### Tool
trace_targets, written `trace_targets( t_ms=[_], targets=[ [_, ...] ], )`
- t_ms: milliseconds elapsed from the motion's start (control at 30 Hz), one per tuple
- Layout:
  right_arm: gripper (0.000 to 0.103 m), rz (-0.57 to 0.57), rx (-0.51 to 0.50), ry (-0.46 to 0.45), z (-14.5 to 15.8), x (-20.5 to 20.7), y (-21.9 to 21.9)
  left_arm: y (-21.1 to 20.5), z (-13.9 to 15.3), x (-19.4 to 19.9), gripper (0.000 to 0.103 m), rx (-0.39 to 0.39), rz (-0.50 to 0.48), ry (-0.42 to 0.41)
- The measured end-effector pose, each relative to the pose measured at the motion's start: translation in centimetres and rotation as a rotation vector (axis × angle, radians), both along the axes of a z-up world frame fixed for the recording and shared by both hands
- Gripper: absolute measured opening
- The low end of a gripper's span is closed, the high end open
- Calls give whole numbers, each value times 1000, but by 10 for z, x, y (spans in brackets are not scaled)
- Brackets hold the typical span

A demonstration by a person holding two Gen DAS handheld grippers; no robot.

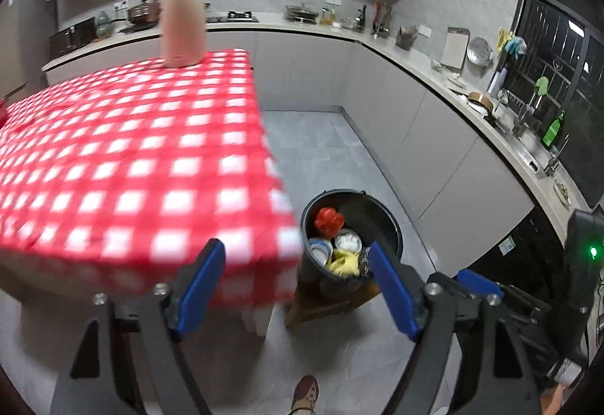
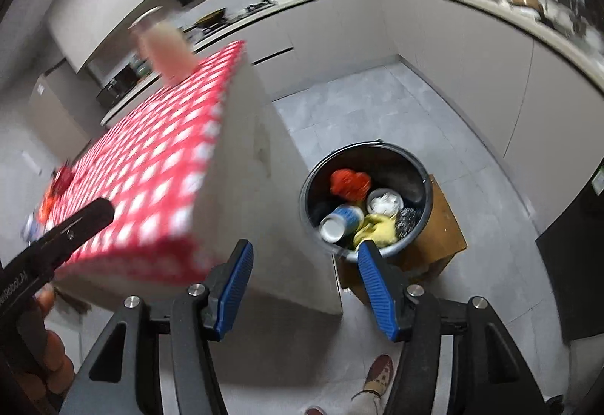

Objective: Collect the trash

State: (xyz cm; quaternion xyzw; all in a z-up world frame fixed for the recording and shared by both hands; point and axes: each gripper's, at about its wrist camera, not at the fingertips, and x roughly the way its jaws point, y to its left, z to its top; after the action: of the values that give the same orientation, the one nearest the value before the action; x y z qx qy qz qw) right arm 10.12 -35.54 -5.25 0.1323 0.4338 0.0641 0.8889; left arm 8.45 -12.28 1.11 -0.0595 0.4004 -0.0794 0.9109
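Note:
A black bucket (image 1: pixel 377 211) (image 2: pixel 415 166) stands on a low wooden stool (image 2: pixel 445 226) beside the table's corner. It holds a crumpled red thing (image 2: pixel 349 183), white paper cups (image 2: pixel 341 220) and a yellow wad (image 2: pixel 377 226). My left gripper (image 1: pixel 295 247) hovers above the table corner and the bucket, open, with nothing between its blue pads. My right gripper (image 2: pixel 305 247) hangs over the floor just left of the bucket, open and empty as well. Something red and blurred (image 2: pixel 60 181) lies on the table's far left side.
The table wears a red-and-white checked cloth (image 1: pixel 132 151) (image 2: pixel 151 169) with a tall pink jug (image 1: pixel 183 22) at its far edge. Grey cabinets and a cluttered counter (image 1: pixel 434 75) run round the back and right. A person's shoe (image 2: pixel 379 373) is on the tiled floor below.

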Motion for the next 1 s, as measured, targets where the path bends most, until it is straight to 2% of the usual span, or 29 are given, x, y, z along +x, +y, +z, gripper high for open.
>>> trace_targets(
  t_ms=[67,200,400,633,1000],
  targets=[
    [66,12,-29,-24,11,-31,18,9,4,-20,92,20,14,4],
    [69,35,-46,-47,31,-84,42,20,13,-49,92,40,25,-11],
    [73,48,-109,-108,65,-132,50,21,32,-85,92,73,73,-64],
    [77,41,-198,-207,96,-161,31,-6,37,-111,96,61,106,-98],
    [80,65,-160,-257,109,-181,-8,-37,32,-134,96,71,162,-94]
  ],
)
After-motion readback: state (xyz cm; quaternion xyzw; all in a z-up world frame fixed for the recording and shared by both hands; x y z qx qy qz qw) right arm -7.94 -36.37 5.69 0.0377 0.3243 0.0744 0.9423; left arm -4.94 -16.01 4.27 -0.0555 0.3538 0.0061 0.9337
